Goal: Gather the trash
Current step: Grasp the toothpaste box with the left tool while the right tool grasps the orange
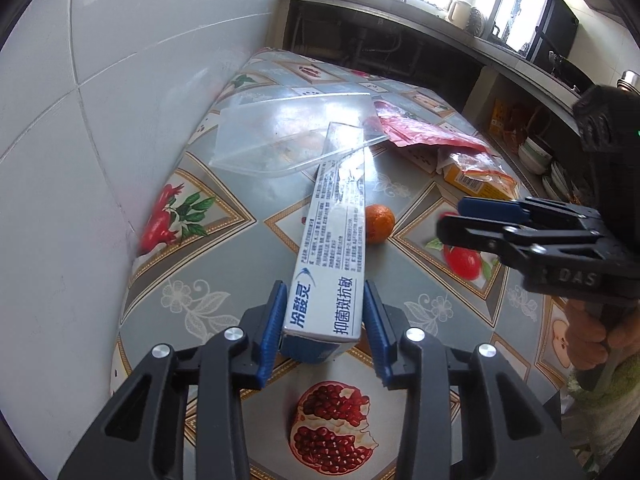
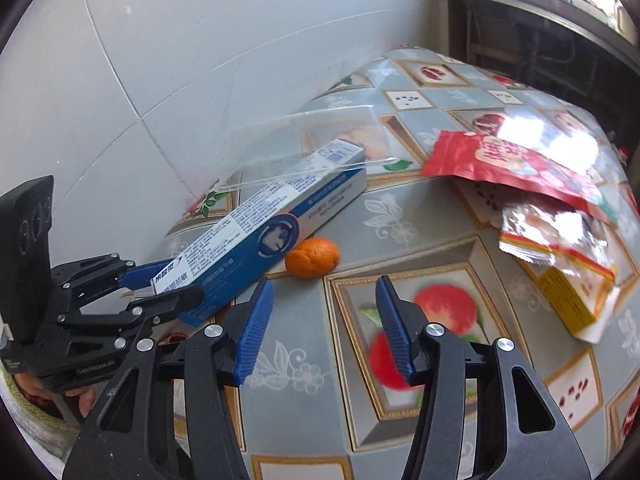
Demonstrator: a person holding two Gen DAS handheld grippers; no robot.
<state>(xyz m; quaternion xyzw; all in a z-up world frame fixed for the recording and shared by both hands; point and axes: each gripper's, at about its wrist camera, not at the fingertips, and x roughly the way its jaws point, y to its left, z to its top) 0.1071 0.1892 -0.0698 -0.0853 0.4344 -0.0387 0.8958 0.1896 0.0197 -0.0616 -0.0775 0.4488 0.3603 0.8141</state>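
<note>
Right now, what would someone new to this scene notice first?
The long blue-and-white toothpaste box, clamped at its near end by the left gripper, its far end poking under a clear plastic lid. Beside the box lies a small orange; a red snack bag lies farther right.

toothpaste box (image 1: 334, 248) far end under clear lid (image 1: 280, 128)

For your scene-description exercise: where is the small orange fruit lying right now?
The orange fruit lies on the patterned tablecloth, against the right side of the toothpaste box held in the left gripper; in the right wrist view it is just ahead of the right gripper.
</note>
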